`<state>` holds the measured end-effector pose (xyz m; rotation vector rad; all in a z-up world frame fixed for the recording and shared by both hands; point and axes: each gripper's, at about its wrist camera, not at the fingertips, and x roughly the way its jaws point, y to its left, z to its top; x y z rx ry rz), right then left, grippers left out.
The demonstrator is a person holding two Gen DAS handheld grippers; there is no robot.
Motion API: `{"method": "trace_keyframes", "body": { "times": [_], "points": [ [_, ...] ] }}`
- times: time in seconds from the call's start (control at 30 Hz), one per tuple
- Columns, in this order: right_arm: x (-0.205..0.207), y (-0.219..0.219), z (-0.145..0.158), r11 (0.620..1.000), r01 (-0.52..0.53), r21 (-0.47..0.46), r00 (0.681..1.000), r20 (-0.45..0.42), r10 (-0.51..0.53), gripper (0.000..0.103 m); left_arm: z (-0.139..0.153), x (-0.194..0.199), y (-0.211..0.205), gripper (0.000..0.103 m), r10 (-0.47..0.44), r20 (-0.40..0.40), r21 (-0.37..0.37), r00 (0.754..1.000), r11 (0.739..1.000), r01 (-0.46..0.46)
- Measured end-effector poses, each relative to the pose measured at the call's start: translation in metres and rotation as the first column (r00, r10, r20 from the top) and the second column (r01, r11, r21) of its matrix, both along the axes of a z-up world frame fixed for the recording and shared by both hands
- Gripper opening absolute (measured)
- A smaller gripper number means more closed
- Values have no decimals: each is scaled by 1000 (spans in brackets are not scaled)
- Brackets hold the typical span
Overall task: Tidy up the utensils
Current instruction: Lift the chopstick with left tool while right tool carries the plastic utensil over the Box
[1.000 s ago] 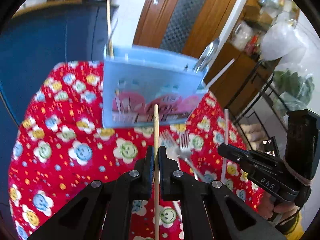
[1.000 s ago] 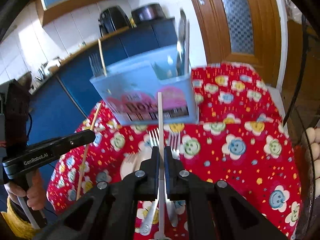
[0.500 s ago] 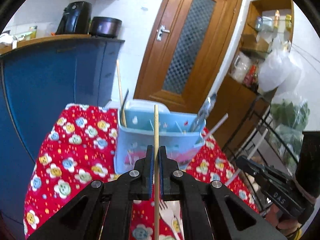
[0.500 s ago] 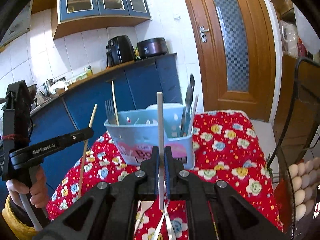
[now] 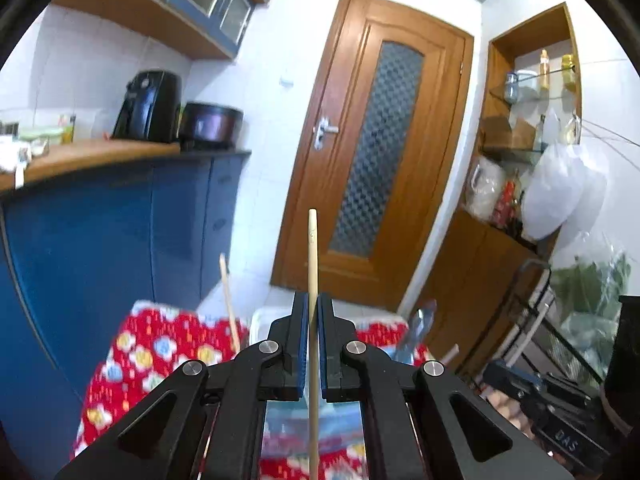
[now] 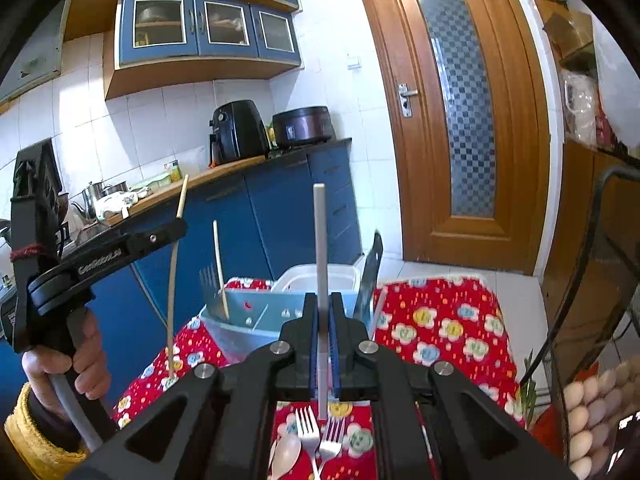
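My left gripper (image 5: 313,312) is shut on a wooden chopstick (image 5: 312,264) that stands upright, raised above the table. It also shows in the right wrist view (image 6: 174,268), held by the left gripper (image 6: 176,230). My right gripper (image 6: 322,312) is shut on a grey chopstick (image 6: 319,240), also upright. A light blue utensil caddy (image 6: 256,312) sits on the red flowered tablecloth (image 6: 444,328) below and ahead of both grippers; it holds a wooden chopstick (image 6: 220,268), a fork and a knife. Two forks (image 6: 316,436) and a spoon (image 6: 286,454) lie on the cloth under the right gripper.
Blue kitchen cabinets (image 6: 280,216) with an air fryer (image 6: 236,130) and a cooker stand behind the table. A wooden door (image 6: 460,120) is at the back. A wire rack with eggs (image 6: 592,408) stands at the right. A white container (image 6: 320,276) sits behind the caddy.
Both grippers have lifted and tilted up with their chopsticks; the caddy and table have dropped low in both views.
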<state>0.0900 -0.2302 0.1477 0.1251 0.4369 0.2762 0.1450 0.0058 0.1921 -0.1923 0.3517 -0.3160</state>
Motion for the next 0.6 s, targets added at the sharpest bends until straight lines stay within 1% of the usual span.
{"method": "trace_keyframes", "body": {
  "times": [0.13,0.27,0.47,0.6],
  "points": [
    [13,0,8,1000,5,-8,1000,20,-5,6,8,17,-6,4,35,53,11,998,999,-36],
    [25,1,14,1000,10,-9,1000,30,-9,6,9,34,-10,4,67,90,19,994,997,-69],
    [43,7,13,999,33,-26,999,36,-32,6,-4,48,-11,4,129,137,26,982,991,-134],
    [53,12,6,998,47,-48,998,31,-45,6,-14,54,-13,4,154,161,35,975,986,-162]
  ]
}}
